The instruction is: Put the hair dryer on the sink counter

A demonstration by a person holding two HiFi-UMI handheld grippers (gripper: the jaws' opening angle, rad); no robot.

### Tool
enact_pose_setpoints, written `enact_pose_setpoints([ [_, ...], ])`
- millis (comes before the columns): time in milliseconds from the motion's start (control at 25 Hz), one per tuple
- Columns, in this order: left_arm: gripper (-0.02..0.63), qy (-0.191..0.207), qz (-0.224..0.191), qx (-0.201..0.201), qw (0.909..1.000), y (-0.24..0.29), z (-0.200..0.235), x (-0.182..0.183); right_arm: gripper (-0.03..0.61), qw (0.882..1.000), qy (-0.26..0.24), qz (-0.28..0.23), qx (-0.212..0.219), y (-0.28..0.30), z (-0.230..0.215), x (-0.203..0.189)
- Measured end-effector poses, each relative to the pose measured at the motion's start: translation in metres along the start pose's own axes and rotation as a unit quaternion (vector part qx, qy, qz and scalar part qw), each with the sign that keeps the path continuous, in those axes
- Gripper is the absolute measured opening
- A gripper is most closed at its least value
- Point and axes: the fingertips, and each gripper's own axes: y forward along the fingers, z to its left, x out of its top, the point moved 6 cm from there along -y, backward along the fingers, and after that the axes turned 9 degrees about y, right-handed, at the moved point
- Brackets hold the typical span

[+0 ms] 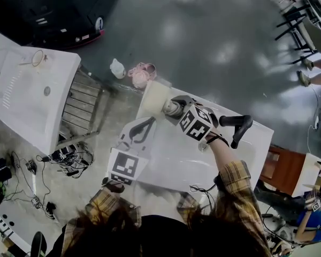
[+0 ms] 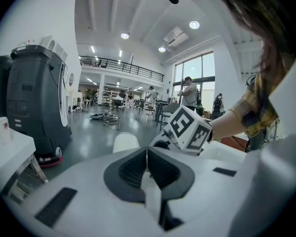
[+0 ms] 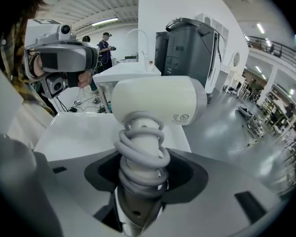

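Observation:
The cream hair dryer [image 1: 157,97] is in the air over the left end of a white table [image 1: 255,139]. My right gripper [image 1: 172,109] is shut on its handle, which has the grey cord coiled round it [image 3: 140,154]; the dryer's barrel [image 3: 158,100] lies crosswise above the jaws. My left gripper [image 1: 143,129] hangs just beside and below it, shut with nothing between its fingers [image 2: 147,157]. The white sink counter [image 1: 21,111], with basin and faucet, stands apart at the left; it shows behind the dryer in the right gripper view [image 3: 130,70].
A wooden slatted rack [image 1: 81,105] fills the gap between sink counter and table. A large dark machine [image 1: 59,9] stands beyond the counter. A pink bundle [image 1: 142,74] and a white bag [image 1: 117,68] lie on the floor. Cables [image 1: 69,159] trail near my feet. A black handle [image 1: 238,127] rests on the table.

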Motion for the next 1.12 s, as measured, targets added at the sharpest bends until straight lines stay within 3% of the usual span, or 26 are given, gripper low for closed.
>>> enact_pose_setpoints([
  [440,0.020,-0.004,0.005,0.004,1.0000,0.012,0.004,-0.001,0.244,0.999,-0.005,0.025,0.040,0.010,-0.012,-0.004],
  [1120,0.020,-0.015,-0.002,0.006,0.9999,0.015,0.003,0.004,0.252,0.997,-0.036,0.064,0.030,0.013,-0.007,0.001],
])
